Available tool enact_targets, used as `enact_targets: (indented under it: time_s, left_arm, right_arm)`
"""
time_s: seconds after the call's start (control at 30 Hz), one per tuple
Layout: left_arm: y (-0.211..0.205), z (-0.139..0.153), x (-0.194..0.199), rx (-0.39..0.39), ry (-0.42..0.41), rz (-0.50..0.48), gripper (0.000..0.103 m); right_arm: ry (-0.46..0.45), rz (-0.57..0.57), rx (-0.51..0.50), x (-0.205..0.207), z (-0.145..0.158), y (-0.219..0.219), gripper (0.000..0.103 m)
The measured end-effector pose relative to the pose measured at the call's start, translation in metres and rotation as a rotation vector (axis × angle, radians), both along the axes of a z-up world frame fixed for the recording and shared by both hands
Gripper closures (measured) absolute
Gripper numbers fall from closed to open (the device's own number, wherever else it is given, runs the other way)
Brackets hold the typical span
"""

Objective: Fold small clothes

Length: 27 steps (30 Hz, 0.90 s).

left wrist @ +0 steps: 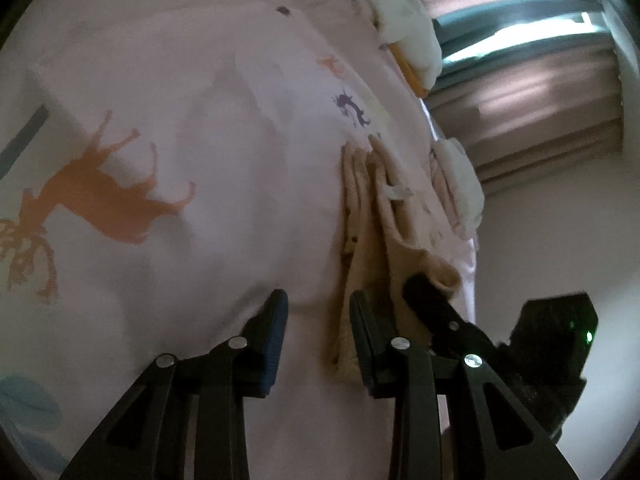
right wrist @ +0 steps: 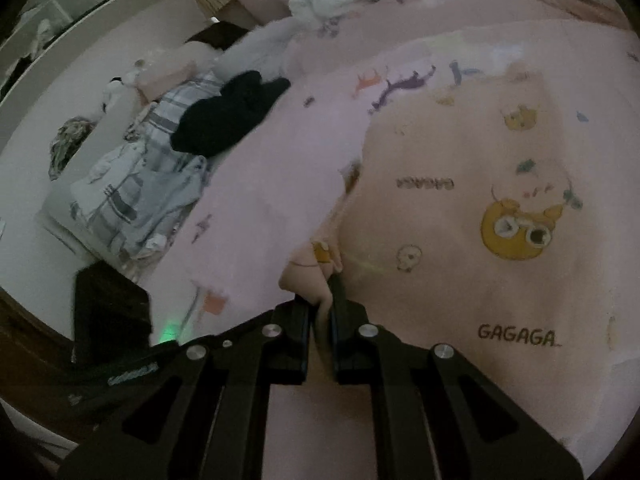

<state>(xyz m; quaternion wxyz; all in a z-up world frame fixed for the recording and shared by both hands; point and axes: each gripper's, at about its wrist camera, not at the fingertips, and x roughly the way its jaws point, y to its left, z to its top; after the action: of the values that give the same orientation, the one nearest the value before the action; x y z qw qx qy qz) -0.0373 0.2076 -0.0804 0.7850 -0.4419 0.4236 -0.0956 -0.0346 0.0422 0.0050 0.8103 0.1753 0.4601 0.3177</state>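
Note:
A pale pink garment [left wrist: 200,140] printed with orange and purple animals fills the left wrist view. My left gripper [left wrist: 319,312] has its jaws partly apart, with a rounded bunch of that garment's near edge between the pads. A tan folded cloth [left wrist: 376,220] runs along its right finger, and one finger [left wrist: 424,296] of my right gripper bites into it. In the right wrist view my right gripper [right wrist: 322,300] is shut on the pinkish-tan cloth [right wrist: 308,268], beside the pale garment [right wrist: 272,184]. The left gripper's black body [right wrist: 112,308] sits close on the left, its fingertips hidden.
A pink bedspread [right wrist: 500,240] with cartoon prints and "GAGAGA" lettering lies under everything. A black garment [right wrist: 232,112] and plaid and blue clothes [right wrist: 132,196] are heaped at the bed's left edge. White cloths [left wrist: 404,20] and a curtain [left wrist: 520,100] lie beyond.

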Motion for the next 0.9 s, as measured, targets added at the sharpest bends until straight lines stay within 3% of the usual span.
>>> enact_targets:
  time_s: [0.17, 0.27, 0.33, 0.4, 0.53, 0.6, 0.73, 0.8, 0.9]
  left_arm:
    - [0.000, 0.006, 0.000, 0.035, -0.016, -0.010, 0.070]
    - [-0.008, 0.009, 0.002, 0.098, -0.025, -0.024, 0.070]
    - [-0.011, 0.009, 0.002, 0.119, -0.032, -0.019, 0.070]
    - [-0.010, 0.008, 0.002, 0.107, -0.032, -0.016, 0.070]
    - [-0.004, 0.004, 0.005, 0.036, -0.018, -0.012, 0.069]
    - [-0.001, 0.003, 0.006, 0.016, -0.013, -0.009, 0.069]
    - [-0.001, 0.003, 0.009, 0.024, -0.017, -0.008, 0.068]
    - [-0.003, 0.005, 0.010, 0.049, -0.027, -0.013, 0.065]
    - [-0.005, 0.006, 0.011, 0.071, -0.045, -0.023, 0.060]
  right_arm:
    - [-0.007, 0.086, -0.039, -0.018, -0.003, 0.013, 0.094]
    - [-0.001, 0.102, -0.160, -0.026, -0.027, 0.023, 0.093]
    - [0.017, 0.062, -0.104, -0.026, -0.033, 0.011, 0.093]
    - [0.048, 0.063, -0.061, -0.025, -0.031, 0.005, 0.082]
    - [-0.011, 0.107, -0.147, -0.044, -0.025, 0.015, 0.076]
    - [-0.054, 0.134, -0.183, -0.061, -0.023, 0.019, 0.065]
    - [-0.030, 0.226, -0.197, -0.079, -0.027, 0.022, 0.050]
    - [-0.066, 0.226, -0.233, -0.087, -0.024, 0.023, 0.050]
    - [-0.030, 0.228, -0.225, -0.087, -0.020, 0.020, 0.050]
